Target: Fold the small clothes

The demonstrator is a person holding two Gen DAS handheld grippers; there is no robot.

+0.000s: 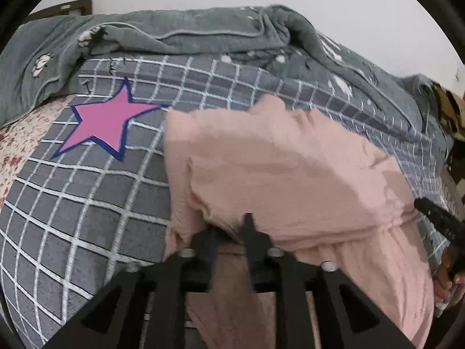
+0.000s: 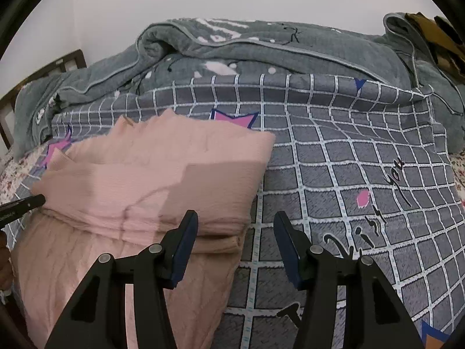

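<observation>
A pink garment lies partly folded on the grey checked bedspread, its upper part doubled over the lower part. My left gripper is shut on the folded edge of the pink garment at its near left side. In the right wrist view the same pink garment lies left of centre. My right gripper is open and empty, just above the garment's right edge, one finger over the cloth and one over the bedspread. The right gripper's tip shows at the right of the left wrist view.
A rumpled grey-green quilt is piled along the far side of the bed against a white wall. A pink star print marks the bedspread left of the garment. A floral sheet shows at the left edge. A dark wooden headboard stands far left.
</observation>
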